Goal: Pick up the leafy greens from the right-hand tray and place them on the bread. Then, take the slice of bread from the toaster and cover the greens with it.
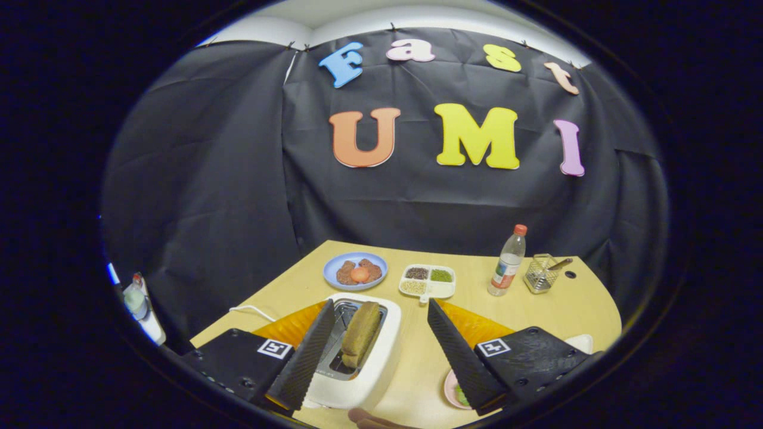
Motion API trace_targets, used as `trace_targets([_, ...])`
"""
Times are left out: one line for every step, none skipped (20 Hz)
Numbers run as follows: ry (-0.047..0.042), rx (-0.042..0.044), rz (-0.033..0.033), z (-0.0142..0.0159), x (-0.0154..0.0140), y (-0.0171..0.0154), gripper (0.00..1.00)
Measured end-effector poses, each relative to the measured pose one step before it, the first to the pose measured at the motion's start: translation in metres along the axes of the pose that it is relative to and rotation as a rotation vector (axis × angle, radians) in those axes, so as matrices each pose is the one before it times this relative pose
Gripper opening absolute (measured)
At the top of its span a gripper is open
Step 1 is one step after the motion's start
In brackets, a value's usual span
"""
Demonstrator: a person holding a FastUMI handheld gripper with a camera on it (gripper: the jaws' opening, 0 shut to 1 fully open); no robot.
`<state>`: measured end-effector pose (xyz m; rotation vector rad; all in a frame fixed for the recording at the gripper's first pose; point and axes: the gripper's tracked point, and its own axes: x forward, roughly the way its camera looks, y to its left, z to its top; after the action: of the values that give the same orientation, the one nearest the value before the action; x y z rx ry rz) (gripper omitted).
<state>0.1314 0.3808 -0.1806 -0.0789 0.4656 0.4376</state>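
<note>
Found the brown slice of bread (360,333) standing on edge in the slot of the white plastic toaster (381,363), not yet lifted out. Judged the covering step as not done. Spotted a scrap of leafy greens (462,394) lying in a small pink round dish (448,387), just right of the toaster and mostly hidden behind the right finger. Took that dish for the right-hand tray, with the greens not yet collected, so reckoned the first step was not done either. Could not make out the bread meant to receive the greens: noticed only a blurred brownish shape (372,420) at the near table edge, below the toaster, too cut off to name.

Held the gripper (380,305) with fingers spread wide, pinching nothing, touching nothing. Had the toaster and its slice between the two fingers, the left fingertip beside the toaster's left wall, the right fingertip apart from it.

Beyond the fingertips, noted a light blue round plate (334,269) carrying brown pieces and one orange-red round thing, and beside it a white divided tray (440,291) with dark, green and pale grains in separate compartments. Further right, saw a clear plastic bottle with a red cap (508,262) standing upright, then a small wire mesh basket (539,275) with a handle sticking out. Saw all of it resting on a pale wooden table (572,310), with a white cable (253,310) trailing left of the toaster.

Judged the whole task as barely begun: greens to fetch, place, then cover.
</note>
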Motion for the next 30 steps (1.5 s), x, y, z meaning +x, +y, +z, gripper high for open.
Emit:
trace_targets([0.02326,0.00290,-0.00376,-0.00658,0.00856,0.00775,0.96])
trace_targets([0.01676,0.00940,-0.00888,-0.00512,0.00745,0.00218,0.96])
trace_targets([0.01948,0.01432,-0.01343,-0.00414,0.00836,0.00214,0.97])
trace_targets([0.02043,0.01365,-0.01525,-0.00477,0.00833,0.00102,0.97])
trace_targets([0.02526,0.00004,-0.00874,-0.00461,0.00705,0.00067,0.97])
trace_targets([0.01866,-0.00835,-0.00345,-0.00258,0.00509,0.00101,0.97])
trace_targets([0.01012,-0.00001,-0.01083,0.00052,0.00304,-0.00125,0.97])
trace_targets([0.00543,-0.00350,-0.01129,-0.00011,0.00213,-0.00197,0.97])
trace_targets([0.00533,-0.00486,-0.00996,0.00088,0.00139,-0.00182,0.97])
trace_targets([0.00864,0.00360,-0.00036,-0.00282,0.00064,0.00038,0.92])
trace_targets([0.01866,0.01007,0.00188,-0.00350,0.00279,0.00111,0.87])
trace_targets([0.02131,0.01170,-0.00323,-0.00406,0.00094,-0.00170,0.82])
trace_targets([0.01503,0.01515,-0.00452,-0.00271,0.00144,-0.00062,0.78])
trace_targets([0.01533,0.01103,-0.00430,-0.00197,0.00170,0.00038,0.75])
trace_targets([0.01610,0.00409,-0.00706,-0.00221,0.00206,-0.00108,0.69])
trace_targets([0.01038,0.00404,-0.01881,-0.00304,0.00118,-0.00339,0.63])
trace_targets([-0.00795,-0.00588,-0.00763,0.00341,-0.00099,-0.00142,0.54])
trace_targets([-0.00427,-0.01532,-0.00013,0.00163,-0.00059,-0.00005,0.44])
trace_targets([0.00325,-0.01022,-0.00339,-0.00079,0.00061,-0.00014,0.35])
trace_targets([0.00313,-0.00620,0.00652,-0.00137,-0.00503,0.00285,0.20])
trace_targets([-0.00450,-0.00375,0.00263,0.00189,-0.00438,0.00165,0.18])
trace_targets([-0.00538,-0.00423,-0.00196,0.00287,-0.00501,-0.00016,0.18])
trace_targets([-0.01204,0.00117,-0.00314,0.00494,-0.00618,-0.00046,0.13])
trace_targets([-0.01506,0.00103,-0.00078,0.00730,-0.00701,0.00077,0.13])
trace_targets([-0.01657,0.00419,-0.00061,0.00778,-0.00765,0.00039,0.13])
trace_targets([-0.02226,0.00212,0.00354,0.00889,-0.00786,0.00050,0.13])
trace_targets([-0.02298,-0.00459,-0.00237,0.01170,-0.01034,-0.00106,0.13])
trace_targets([-0.02898,0.00066,-0.00547,0.01204,-0.00933,-0.00283,0.13])
trace_targets([-0.02808,0.00375,0.00000,0.01385,-0.01061,-0.00131,0.13])
trace_targets([-0.02220,0.00507,-0.00502,0.01111,-0.00911,-0.00382,0.13])
